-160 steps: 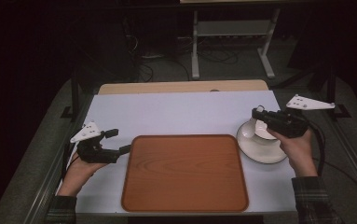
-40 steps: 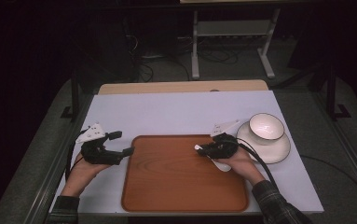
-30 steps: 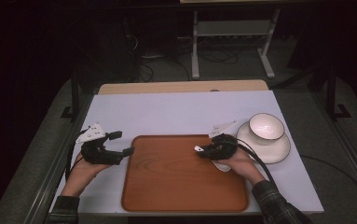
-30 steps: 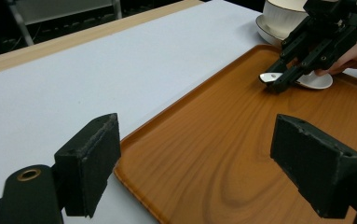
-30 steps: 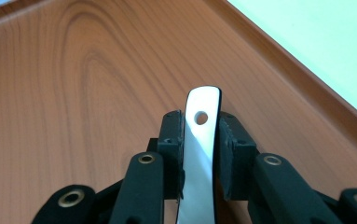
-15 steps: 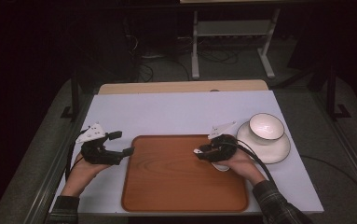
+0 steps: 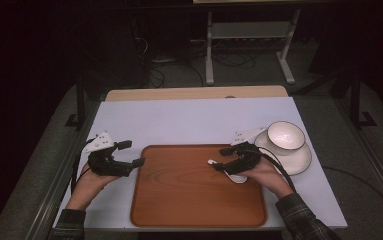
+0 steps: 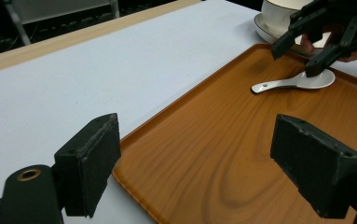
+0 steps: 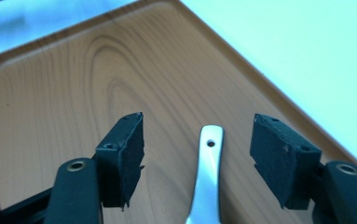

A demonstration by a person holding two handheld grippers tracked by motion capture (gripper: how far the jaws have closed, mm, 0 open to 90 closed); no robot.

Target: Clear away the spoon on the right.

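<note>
The white ceramic spoon lay on the brown wood-grain tray, near its right edge, handle pointing toward the tray's middle. The right gripper hovered just over it with its fingers released; its jaws had just been opening, and the spoon's handle sat between them, untouched on either side. The left gripper rested at the tray's left edge, fingers spread wide and holding nothing.

From here the main risk, as I judged it, was a snag: the spoon was glossy and light, and a finger dragging across the handle on the way out could flick or spin it toward the tray's rim. The spoon's bowl seemed to lie close under the right hand, though the high view was too dim there to be sure.

Just beside that hand stood the white bowl with a dark rim on its white saucer, on the pale bench. A careless backward pull of the hand might knock it. The tray's middle and left lay open.
</note>
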